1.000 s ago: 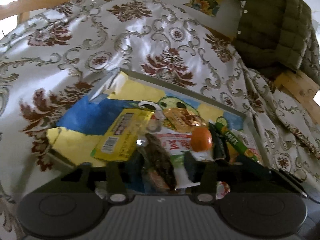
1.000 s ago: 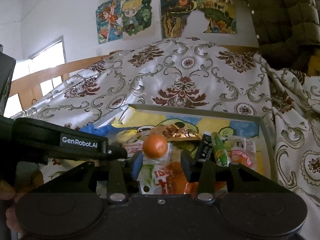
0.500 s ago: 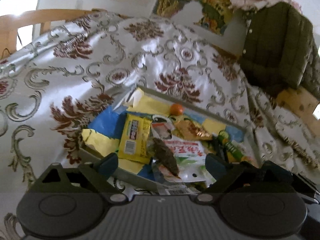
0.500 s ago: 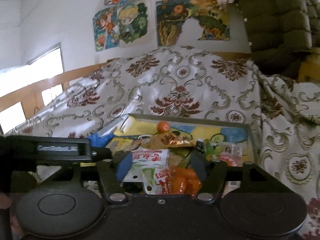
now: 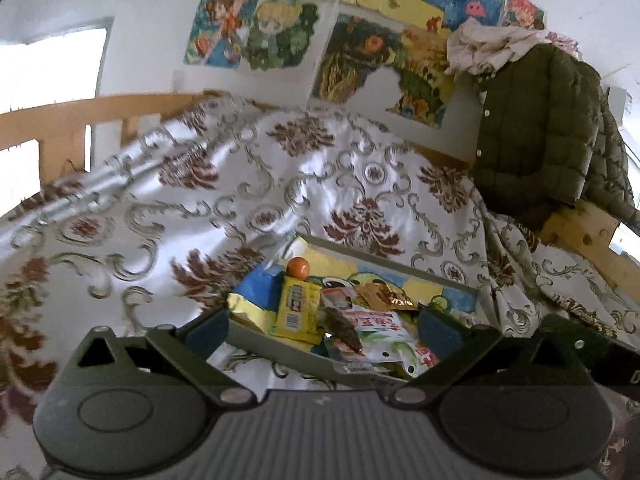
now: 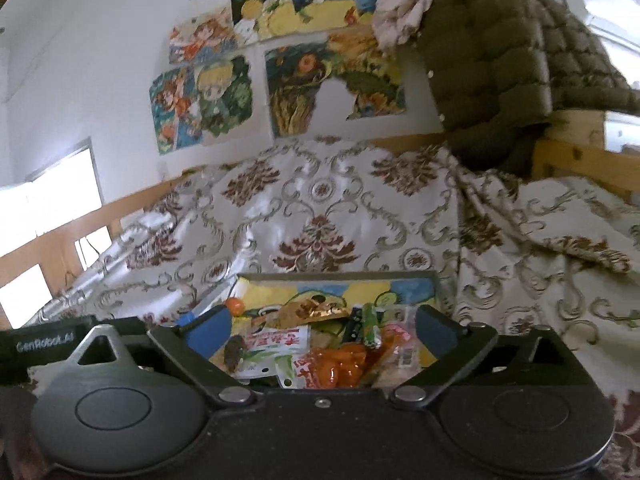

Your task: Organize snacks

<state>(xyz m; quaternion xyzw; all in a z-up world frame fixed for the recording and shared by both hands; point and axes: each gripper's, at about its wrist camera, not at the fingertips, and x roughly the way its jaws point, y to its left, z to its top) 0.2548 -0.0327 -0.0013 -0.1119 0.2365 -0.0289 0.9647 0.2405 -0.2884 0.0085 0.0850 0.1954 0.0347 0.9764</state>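
A grey tray (image 5: 280, 346) with a cartoon picture on its floor lies on the patterned cloth and holds several snacks: a small orange ball (image 5: 298, 268), a yellow packet (image 5: 296, 312), a dark brown bar (image 5: 342, 326), a white and red packet (image 5: 380, 332) and a gold wrapper (image 5: 384, 296). My left gripper (image 5: 320, 326) is open and empty, above the tray's near edge. In the right wrist view the tray (image 6: 336, 277) shows an orange snack bag (image 6: 340, 364) and a green stick (image 6: 370, 326). My right gripper (image 6: 320, 328) is open and empty above it.
The cloth (image 5: 240, 184) covers a bed with a wooden rail (image 5: 60, 128) at the left. A dark green quilted jacket (image 5: 540, 128) hangs at the right over a wooden frame (image 5: 580, 232). Posters (image 6: 208, 100) cover the wall behind.
Both grippers have opened wide and pulled back and up from the tray. The orange ball, held a second ago, now lies at the tray's far left corner.
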